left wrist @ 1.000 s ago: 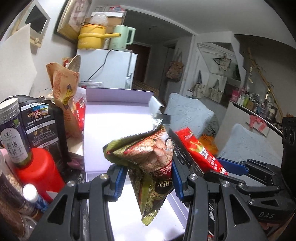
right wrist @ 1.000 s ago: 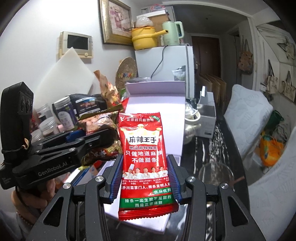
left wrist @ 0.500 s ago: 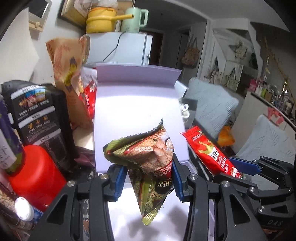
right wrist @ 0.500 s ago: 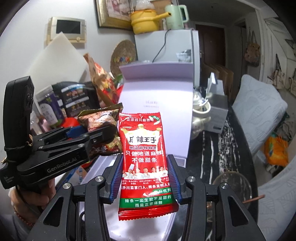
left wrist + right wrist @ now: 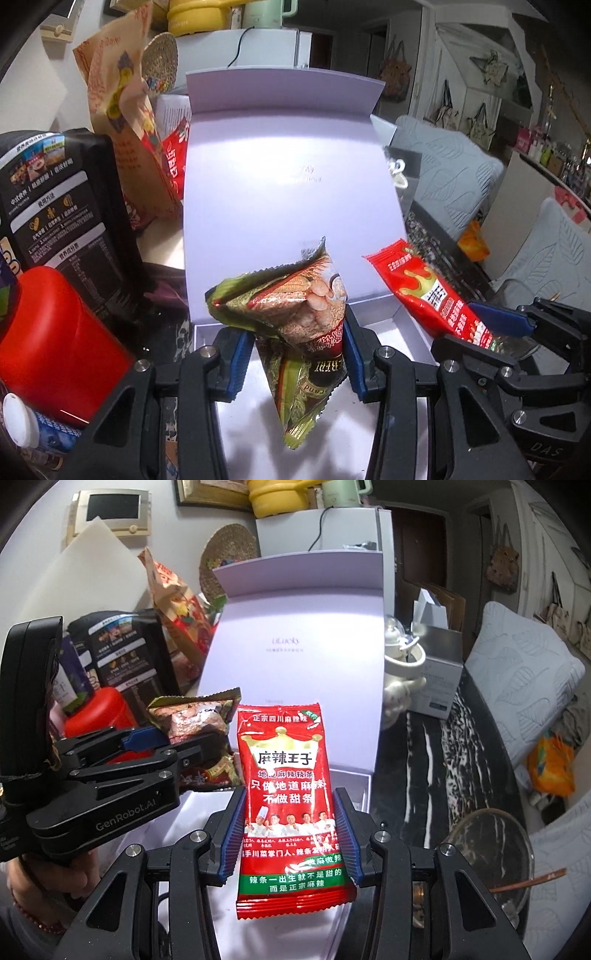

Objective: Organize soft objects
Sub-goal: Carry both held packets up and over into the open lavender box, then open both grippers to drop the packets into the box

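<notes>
The left gripper (image 5: 293, 356) has its blue ribbed jaws closed to a narrow gap on a crinkled green-and-brown foil snack packet (image 5: 291, 306), pinched at its middle so the sawtooth-edged ends stick out above and below. The right gripper (image 5: 290, 836) likewise has its jaws drawn in against the two long edges of a flat, glossy red snack packet (image 5: 288, 775) printed with white characters, which stands upright between them. Both packets hang over the open tray of a pale lilac cardboard box (image 5: 388, 332), whose smooth hinged lid (image 5: 288, 177) stands tilted up behind them. To the left of the box are a rounded red plastic container (image 5: 55, 339), a black matte pouch (image 5: 62, 199) and a tan paper bag (image 5: 125, 122). On the dark marbled table (image 5: 436, 775) to the right stand a white ceramic teapot (image 5: 402, 664) and a clear glass bowl (image 5: 491, 853).
</notes>
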`<action>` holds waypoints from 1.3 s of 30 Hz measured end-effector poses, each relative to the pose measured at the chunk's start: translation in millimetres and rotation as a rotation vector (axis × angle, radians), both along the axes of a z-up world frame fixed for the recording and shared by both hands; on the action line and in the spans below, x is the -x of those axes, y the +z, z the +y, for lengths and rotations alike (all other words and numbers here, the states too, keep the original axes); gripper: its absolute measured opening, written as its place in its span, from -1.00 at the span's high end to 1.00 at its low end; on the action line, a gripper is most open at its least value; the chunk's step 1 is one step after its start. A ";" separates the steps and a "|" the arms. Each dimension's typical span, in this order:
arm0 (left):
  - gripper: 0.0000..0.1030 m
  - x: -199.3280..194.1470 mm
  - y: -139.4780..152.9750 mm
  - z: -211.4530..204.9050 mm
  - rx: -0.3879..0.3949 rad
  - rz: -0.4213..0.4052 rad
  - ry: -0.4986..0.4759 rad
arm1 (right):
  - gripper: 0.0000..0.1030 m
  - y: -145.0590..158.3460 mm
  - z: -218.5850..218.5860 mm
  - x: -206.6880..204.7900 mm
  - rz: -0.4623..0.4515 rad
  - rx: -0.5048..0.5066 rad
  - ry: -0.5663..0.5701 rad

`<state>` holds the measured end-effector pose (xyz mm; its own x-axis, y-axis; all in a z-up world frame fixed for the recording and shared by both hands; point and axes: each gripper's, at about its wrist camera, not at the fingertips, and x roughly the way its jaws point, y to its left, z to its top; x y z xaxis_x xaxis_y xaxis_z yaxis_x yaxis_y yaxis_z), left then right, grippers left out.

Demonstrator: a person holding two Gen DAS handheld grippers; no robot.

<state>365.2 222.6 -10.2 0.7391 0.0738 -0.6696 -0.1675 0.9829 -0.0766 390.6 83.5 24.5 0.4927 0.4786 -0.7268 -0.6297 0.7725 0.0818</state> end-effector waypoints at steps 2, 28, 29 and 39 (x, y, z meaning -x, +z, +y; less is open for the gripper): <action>0.16 -3.4 -5.5 1.1 0.004 0.021 0.003 | 0.12 -4.0 1.9 -2.3 0.007 0.005 -0.003; -0.52 -14.5 -25.3 14.4 0.046 0.149 0.097 | -0.18 -12.8 8.8 -17.4 0.042 0.036 -0.034; -0.52 -13.5 -23.6 14.1 0.052 0.146 0.091 | -0.18 -12.1 7.6 -17.0 0.040 0.038 -0.037; -0.52 -1.1 1.1 4.2 0.057 0.082 0.055 | -0.18 2.2 -4.7 -9.5 0.021 0.037 -0.060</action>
<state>366.3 226.8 -9.0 0.6776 0.0727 -0.7319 -0.2288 0.9666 -0.1158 400.0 78.8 26.7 0.5038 0.4215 -0.7540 -0.5808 0.8114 0.0655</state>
